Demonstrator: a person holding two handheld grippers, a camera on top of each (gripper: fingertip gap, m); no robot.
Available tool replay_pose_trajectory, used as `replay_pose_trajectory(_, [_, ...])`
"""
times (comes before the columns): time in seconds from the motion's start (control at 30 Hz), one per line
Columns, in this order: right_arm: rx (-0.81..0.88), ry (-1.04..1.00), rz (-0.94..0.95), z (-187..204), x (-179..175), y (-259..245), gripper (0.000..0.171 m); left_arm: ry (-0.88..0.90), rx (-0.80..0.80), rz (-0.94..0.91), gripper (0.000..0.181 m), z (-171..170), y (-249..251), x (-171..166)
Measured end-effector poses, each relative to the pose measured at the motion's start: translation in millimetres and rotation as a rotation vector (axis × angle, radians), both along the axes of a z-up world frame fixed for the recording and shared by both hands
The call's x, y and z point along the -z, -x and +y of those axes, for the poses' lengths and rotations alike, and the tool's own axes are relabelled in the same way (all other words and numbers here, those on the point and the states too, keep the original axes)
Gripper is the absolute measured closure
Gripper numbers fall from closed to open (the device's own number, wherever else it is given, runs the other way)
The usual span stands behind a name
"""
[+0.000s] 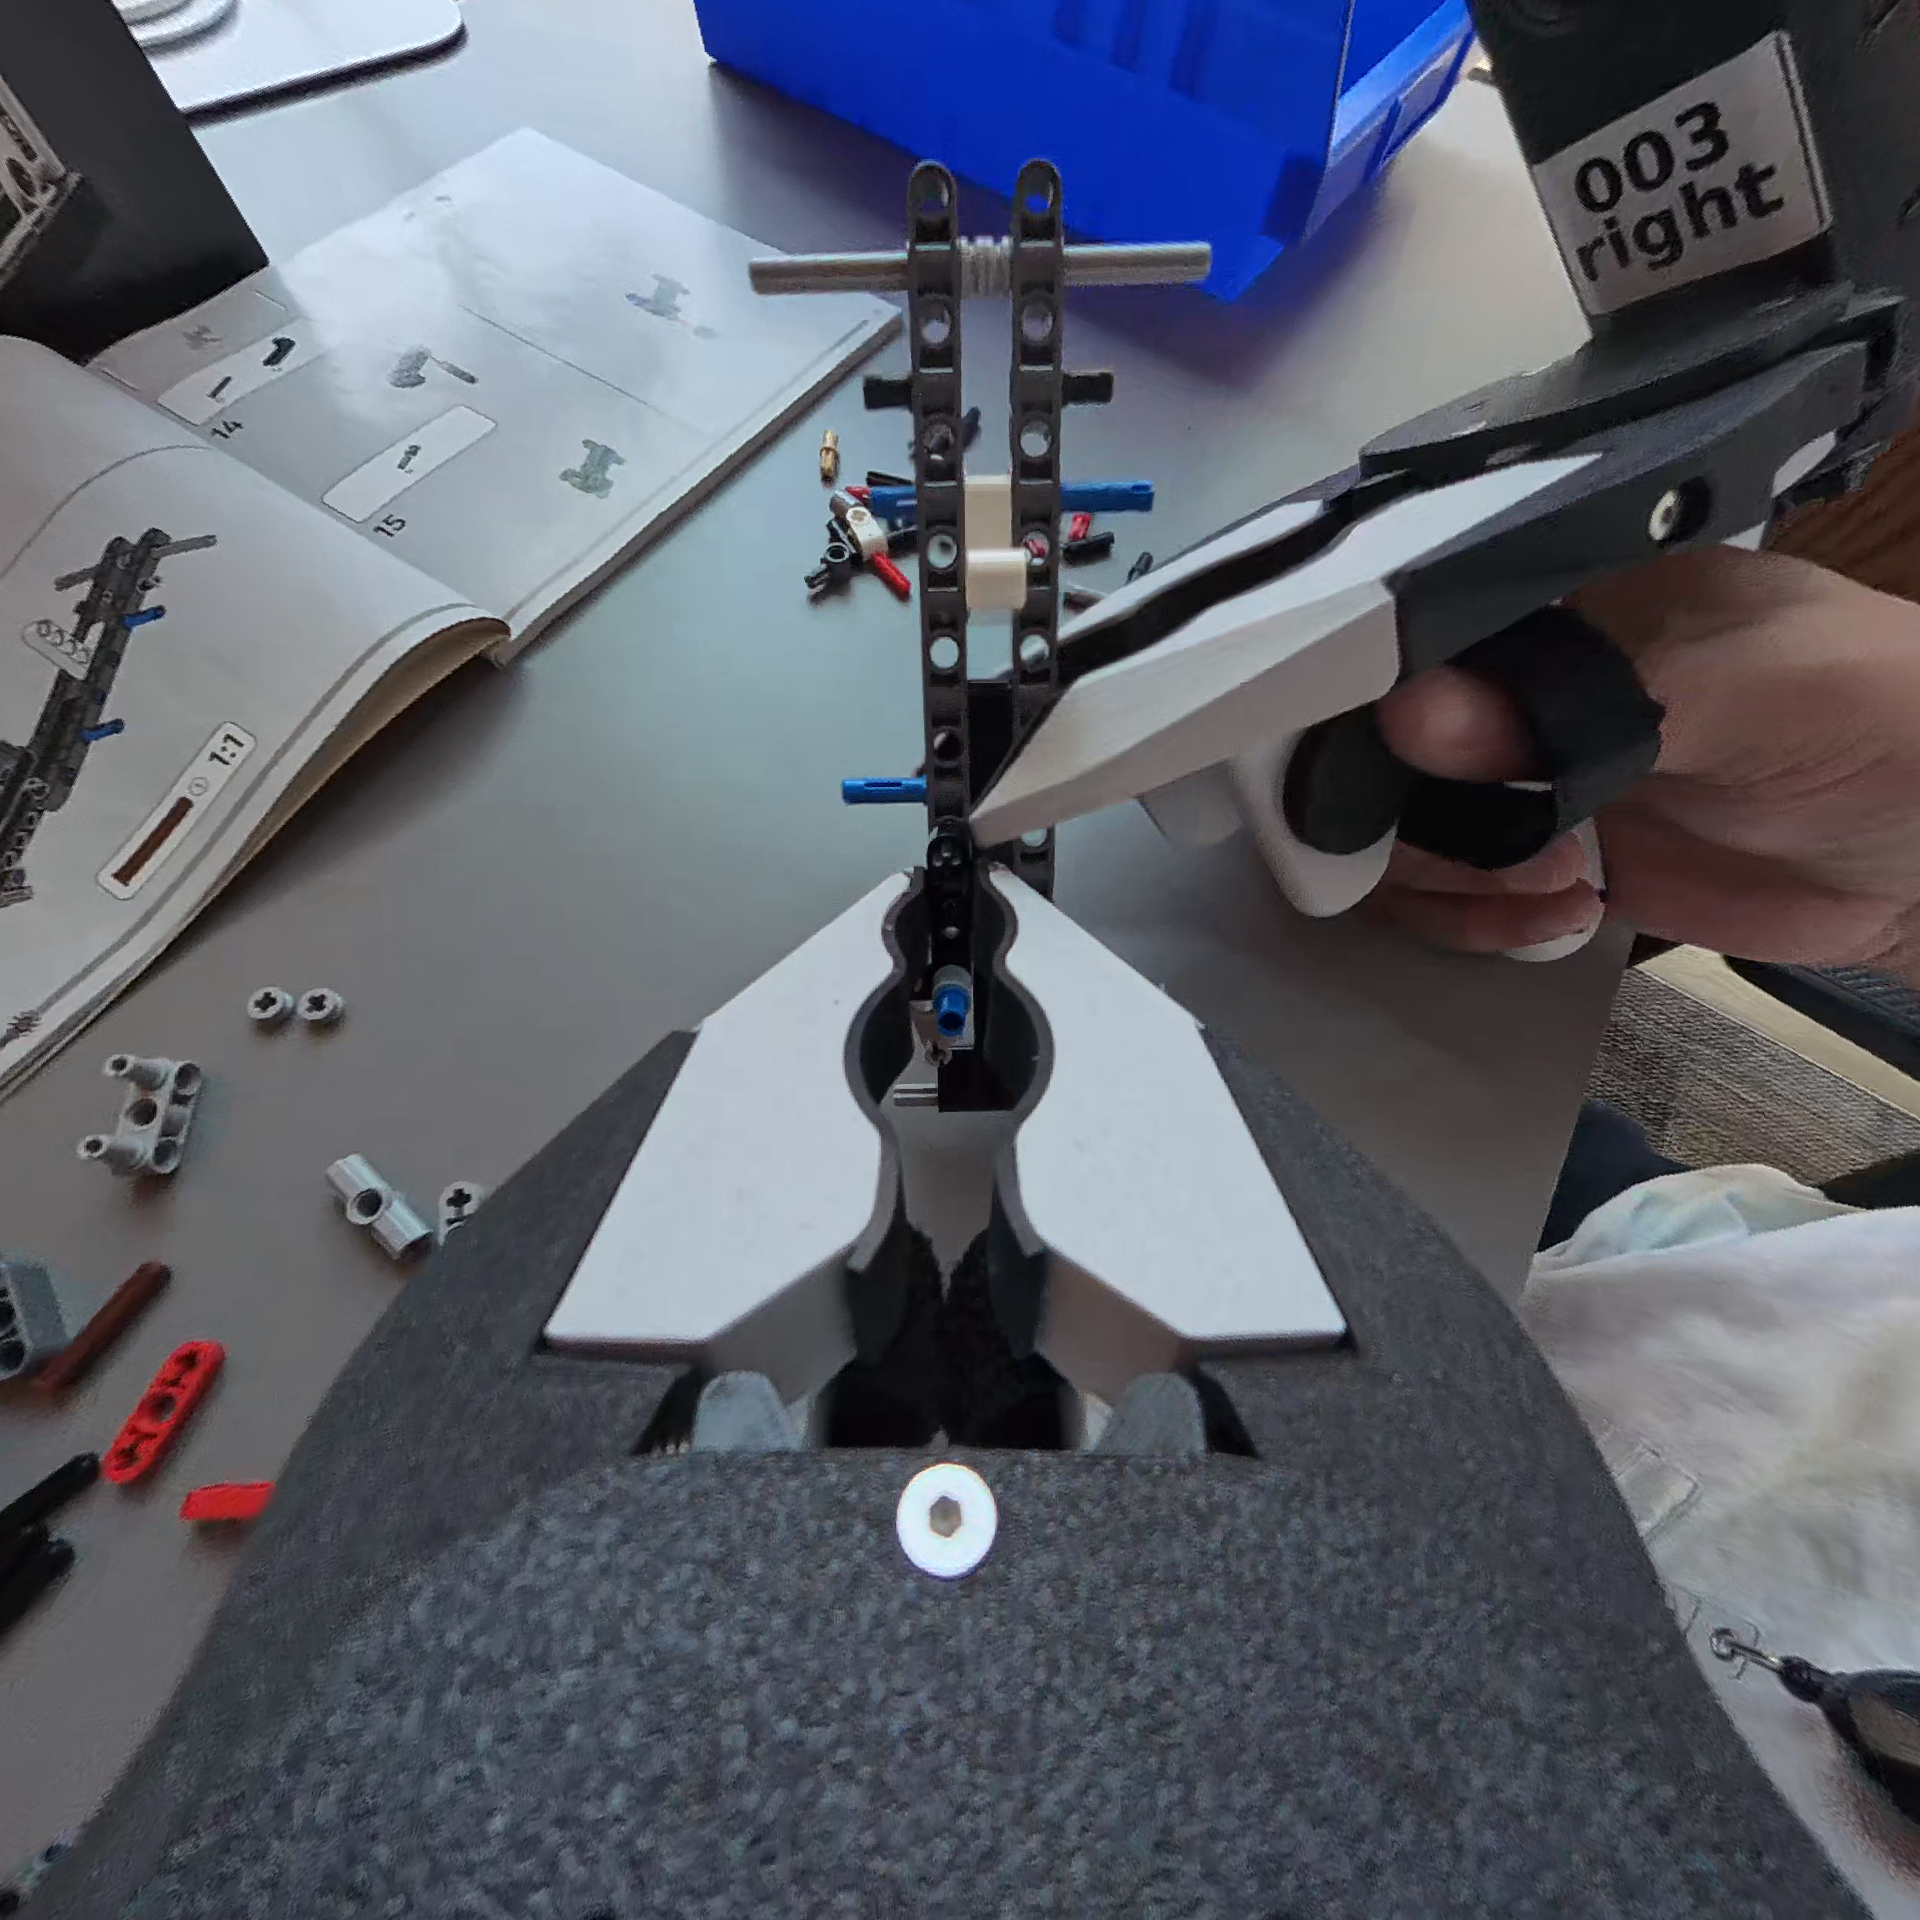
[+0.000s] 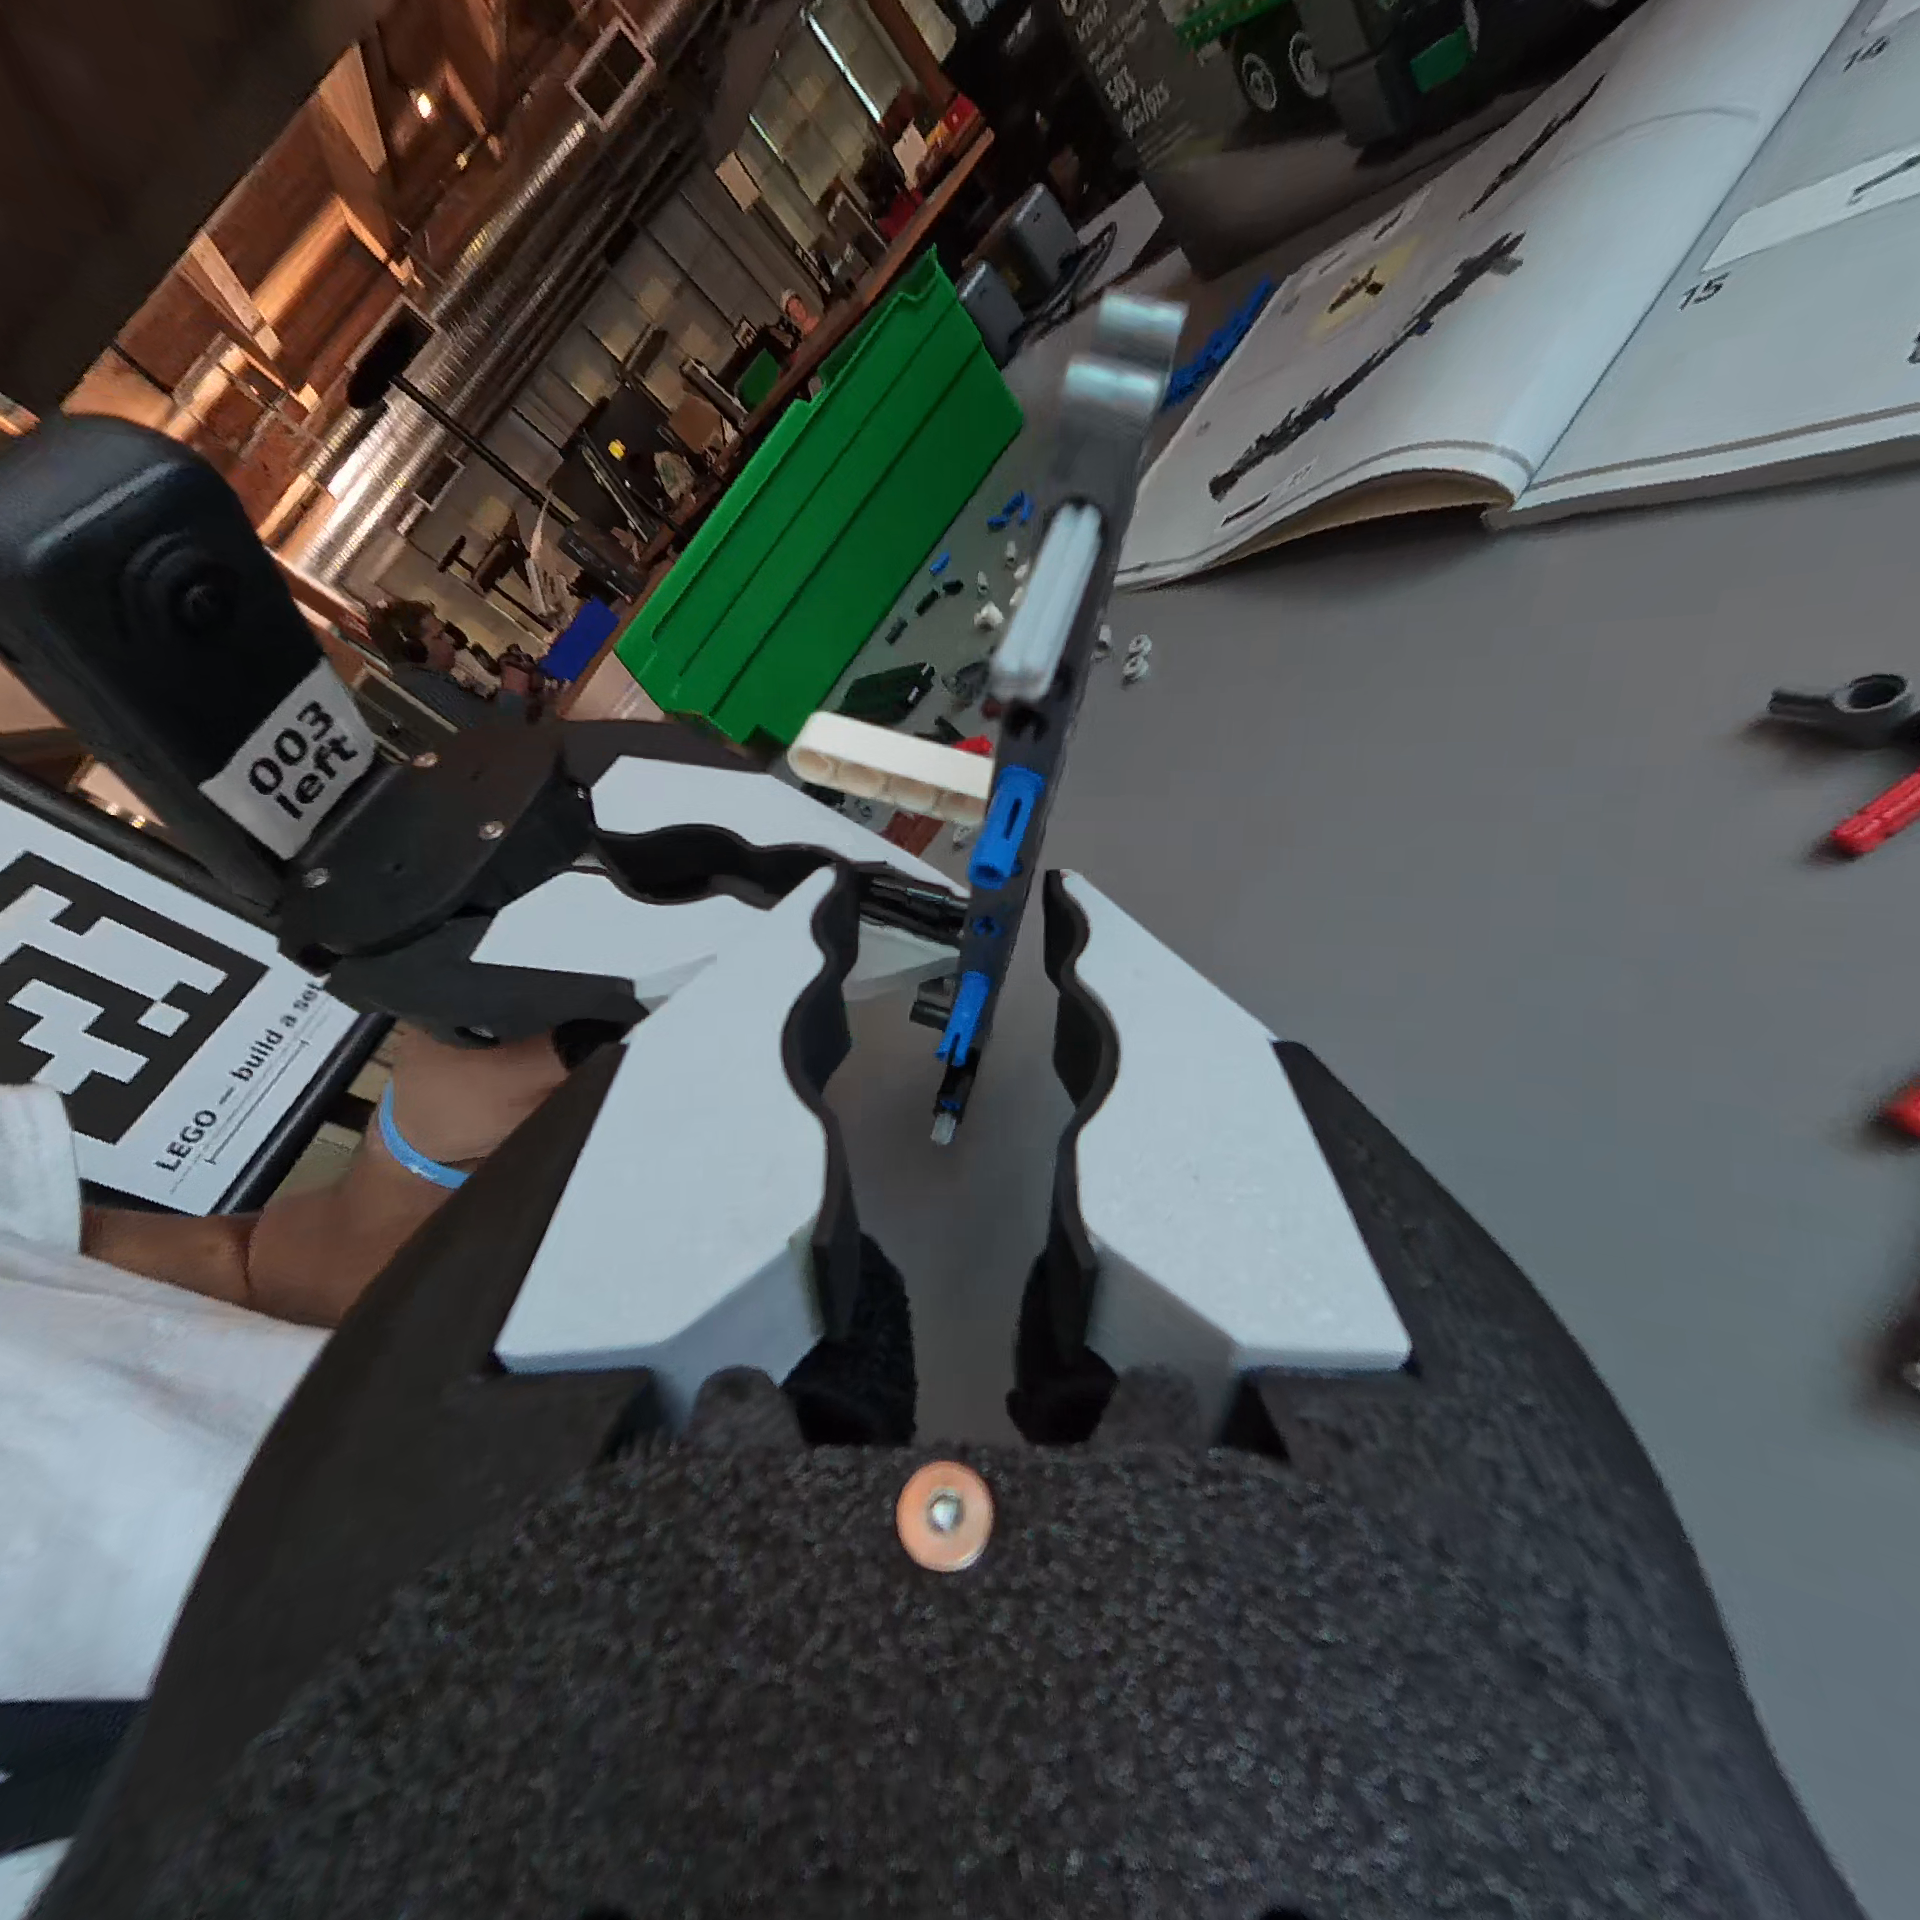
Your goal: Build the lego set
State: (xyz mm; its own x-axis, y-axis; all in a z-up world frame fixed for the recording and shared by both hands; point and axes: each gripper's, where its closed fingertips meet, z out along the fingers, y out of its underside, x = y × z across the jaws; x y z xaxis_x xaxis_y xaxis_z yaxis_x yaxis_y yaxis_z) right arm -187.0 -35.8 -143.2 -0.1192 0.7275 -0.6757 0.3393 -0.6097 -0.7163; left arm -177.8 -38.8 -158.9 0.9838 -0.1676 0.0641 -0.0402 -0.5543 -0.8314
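Note:
A lego assembly (image 1: 940, 582) of two long black beams, joined by a grey axle (image 1: 831, 272) and white connectors and carrying blue pins, points away from me above the grey table (image 1: 644, 831). My left gripper (image 1: 951, 888) is shut on the assembly's near end. My right gripper (image 1: 977, 821) comes in from the right, its tips beside the beams just beyond the left gripper. In the right wrist view the right gripper (image 2: 945, 883) is open, with the assembly (image 2: 1023, 790) edge-on between its fingers. The left gripper (image 2: 904, 904) shows at the left.
An open instruction booklet (image 1: 312, 468) lies at the left and also shows in the right wrist view (image 2: 1558, 312). A blue bin (image 1: 1091, 104) stands behind, and a green bin (image 2: 831, 540) farther off. Loose parts lie about: grey connectors (image 1: 145, 1117), a red beam (image 1: 166, 1408), pins (image 1: 873, 520). My two grippers' fingertips are within a few centimetres of each other.

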Motion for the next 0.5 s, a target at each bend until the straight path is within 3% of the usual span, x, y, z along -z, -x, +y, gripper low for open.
replay_pose_trajectory(0.23, [-0.013,0.039,-0.052,1,9,6,0.152,0.008,0.011,0.104,0.176,1,5,6])
replay_pose_trajectory(0.3, [0.016,0.01,-0.083,6,13,7,0.167,-0.006,0.011,0.114,0.176,1,5,3])
replay_pose_trajectory(0.5, [0.0,0.005,-0.079,3,12,10,0.163,0.012,0.017,0.161,0.176,-1,11,6])
